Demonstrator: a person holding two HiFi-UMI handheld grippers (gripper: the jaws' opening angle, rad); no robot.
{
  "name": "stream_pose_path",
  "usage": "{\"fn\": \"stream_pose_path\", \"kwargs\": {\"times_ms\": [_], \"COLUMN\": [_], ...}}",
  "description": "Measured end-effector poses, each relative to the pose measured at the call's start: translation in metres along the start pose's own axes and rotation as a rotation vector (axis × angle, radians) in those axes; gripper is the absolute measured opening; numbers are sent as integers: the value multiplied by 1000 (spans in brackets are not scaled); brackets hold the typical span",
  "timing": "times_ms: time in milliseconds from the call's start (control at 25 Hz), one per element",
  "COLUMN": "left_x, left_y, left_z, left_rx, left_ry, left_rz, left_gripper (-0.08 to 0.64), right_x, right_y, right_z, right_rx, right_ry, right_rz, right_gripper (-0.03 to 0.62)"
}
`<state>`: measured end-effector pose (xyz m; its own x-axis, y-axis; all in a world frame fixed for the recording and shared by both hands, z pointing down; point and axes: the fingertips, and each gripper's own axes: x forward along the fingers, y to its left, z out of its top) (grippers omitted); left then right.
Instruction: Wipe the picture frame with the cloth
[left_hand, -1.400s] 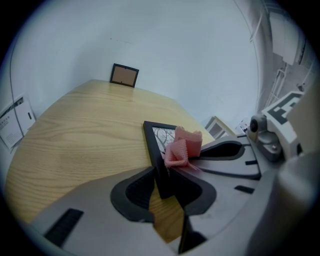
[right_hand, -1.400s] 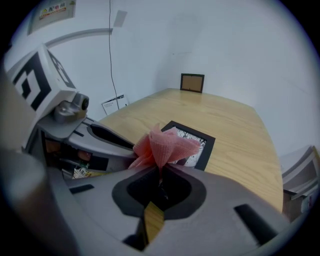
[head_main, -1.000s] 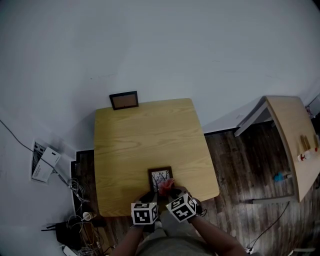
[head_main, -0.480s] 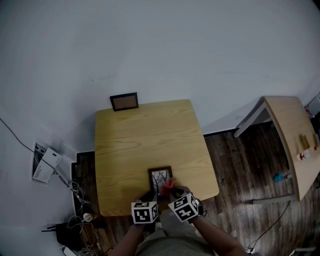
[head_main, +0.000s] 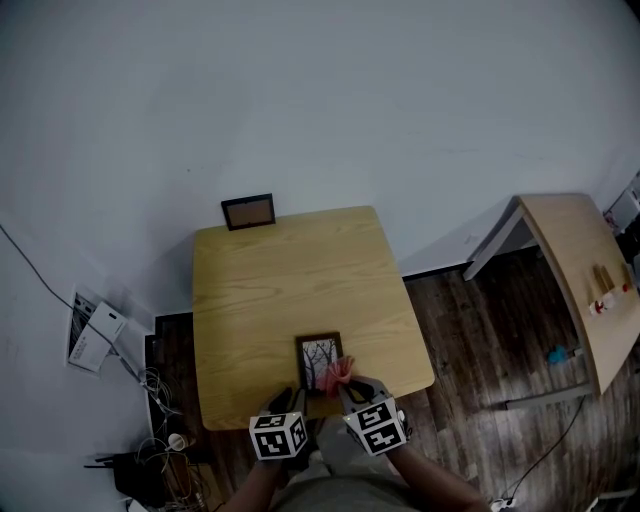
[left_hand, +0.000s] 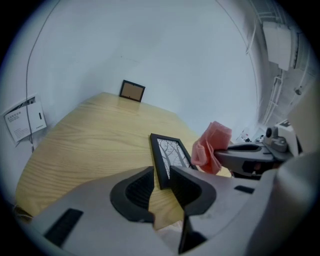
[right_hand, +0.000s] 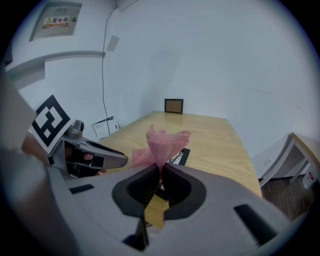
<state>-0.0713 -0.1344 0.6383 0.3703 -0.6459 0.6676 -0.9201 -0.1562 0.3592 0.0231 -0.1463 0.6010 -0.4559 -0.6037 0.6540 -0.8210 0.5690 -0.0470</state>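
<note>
Rigid, probably fragile frame (left_hand: 172, 152) clamped at its near edge by left gripper (left_hand: 162, 177); limp cloth (right_hand: 162, 142) pinched in right gripper (right_hand: 160, 172)

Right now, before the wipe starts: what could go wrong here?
1. The left claw pinches the picture frame only at its near edge; wiping pressure could twist it loose.
2. The right claw holds the cloth by a thin bunch; it may pull out.
3. The frame sits near the table's front edge; a slip might drop it.
</note>
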Motion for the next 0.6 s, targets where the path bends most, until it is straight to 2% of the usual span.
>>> {"fn": "stream_pose_path", "kwargs": {"times_ms": [240, 600], "left_x": [-33, -81], "left_y": [-10, -20], "left_z": [6, 16], "left_rx": [-11, 2], "left_ry": [-61, -139], "left_rz": [-42, -65], "left_gripper": [69, 34], "right_x": [-29, -69], "right_y": [10, 28], "right_z": [11, 26], "right_rx": [26, 74], "right_ry": [-90, -209], "right_rz": [-6, 7], "right_gripper": [14, 14]}}
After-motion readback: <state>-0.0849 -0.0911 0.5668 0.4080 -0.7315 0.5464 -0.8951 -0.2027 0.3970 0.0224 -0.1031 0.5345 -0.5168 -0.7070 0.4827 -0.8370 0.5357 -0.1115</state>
